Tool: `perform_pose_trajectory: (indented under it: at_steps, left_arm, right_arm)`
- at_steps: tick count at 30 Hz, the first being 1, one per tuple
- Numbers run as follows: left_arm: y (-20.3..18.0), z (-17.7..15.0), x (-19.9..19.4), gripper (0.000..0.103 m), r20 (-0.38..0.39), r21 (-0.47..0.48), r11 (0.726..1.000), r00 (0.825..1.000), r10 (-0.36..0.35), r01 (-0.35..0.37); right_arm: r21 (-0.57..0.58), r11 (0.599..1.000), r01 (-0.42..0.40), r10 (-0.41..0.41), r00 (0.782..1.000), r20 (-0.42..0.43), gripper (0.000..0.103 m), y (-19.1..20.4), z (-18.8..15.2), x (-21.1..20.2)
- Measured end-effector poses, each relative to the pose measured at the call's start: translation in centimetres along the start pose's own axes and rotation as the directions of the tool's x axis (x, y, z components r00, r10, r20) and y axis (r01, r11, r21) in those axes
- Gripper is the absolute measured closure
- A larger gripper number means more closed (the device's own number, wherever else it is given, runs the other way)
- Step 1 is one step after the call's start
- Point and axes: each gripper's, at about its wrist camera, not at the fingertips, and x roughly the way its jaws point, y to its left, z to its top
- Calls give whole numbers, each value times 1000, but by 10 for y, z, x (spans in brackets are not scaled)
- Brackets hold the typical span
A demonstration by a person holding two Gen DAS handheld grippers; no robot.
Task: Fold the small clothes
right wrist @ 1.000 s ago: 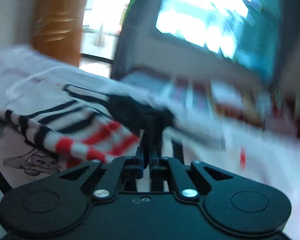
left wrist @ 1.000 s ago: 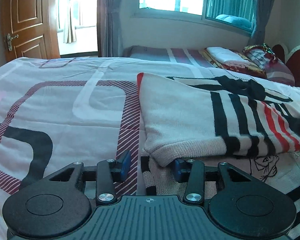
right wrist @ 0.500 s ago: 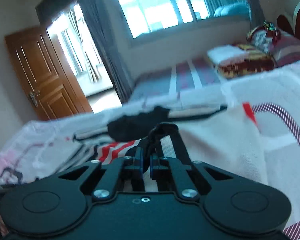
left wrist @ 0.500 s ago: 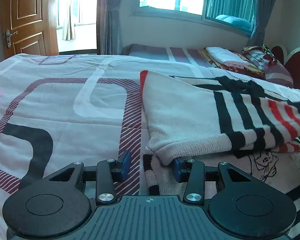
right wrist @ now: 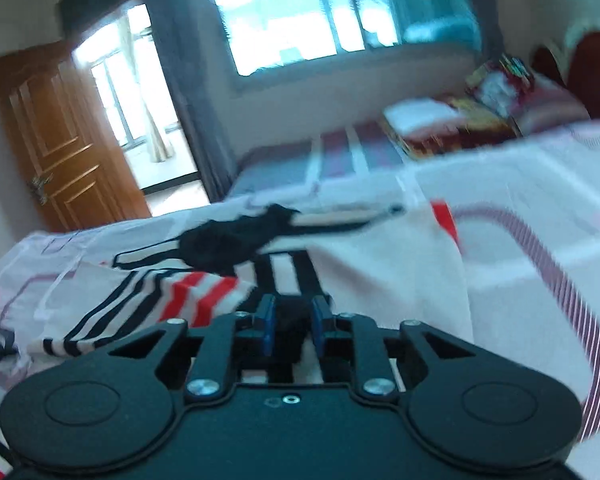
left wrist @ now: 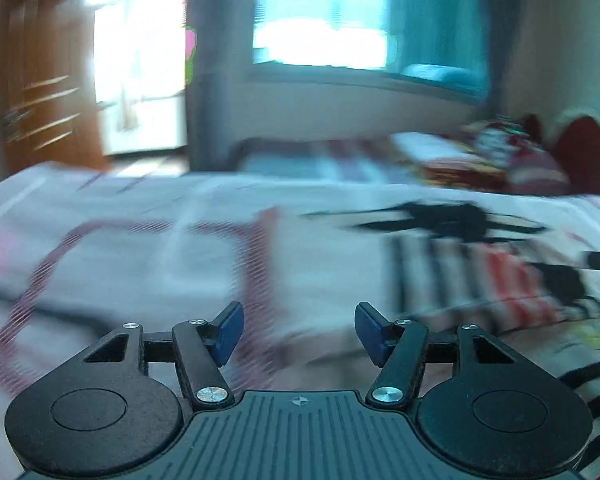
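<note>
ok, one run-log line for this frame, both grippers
left gripper: open, empty, view blurred | right gripper: open, jaws narrow, over dark fabric | pale knit sweater with black and red stripes: folded over on patterned bedsheet

Cream knitted sweater (right wrist: 380, 276) banded in black, white and red stripes. White bedsheet (right wrist: 540, 200) looped with maroon-hatched and black outlines. Brown panelled door (right wrist: 64, 140). Black gripper (left wrist: 298, 334), blue pads (left wrist: 229, 330).

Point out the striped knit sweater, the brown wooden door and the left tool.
Striped knit sweater (right wrist: 380, 276): right wrist view, plain folded panel.
Brown wooden door (right wrist: 64, 140): right wrist view, middle panel.
Left tool (left wrist: 299, 330): left wrist view, gap between open tips.
</note>
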Motion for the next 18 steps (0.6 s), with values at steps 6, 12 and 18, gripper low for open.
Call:
perform_pose_trajectory:
  at_steps: [6,12,18]
  left_arm:
    - [-44,-12,59,41,-119,30,997,991,-61,65]
    - [-31,11,52,40,-23,19,997,997,-73,73]
    - [-22,36,112,40,-109,11,998,993,-53,55]
  right_arm:
    - [-129,991,-47,38,996,-79,86,27,-1,36]
    - [-184,983,-4,-20,991,-133,86,25,-6,41]
    - [-127,987,-96,88,994,-70,84,47,21,71]
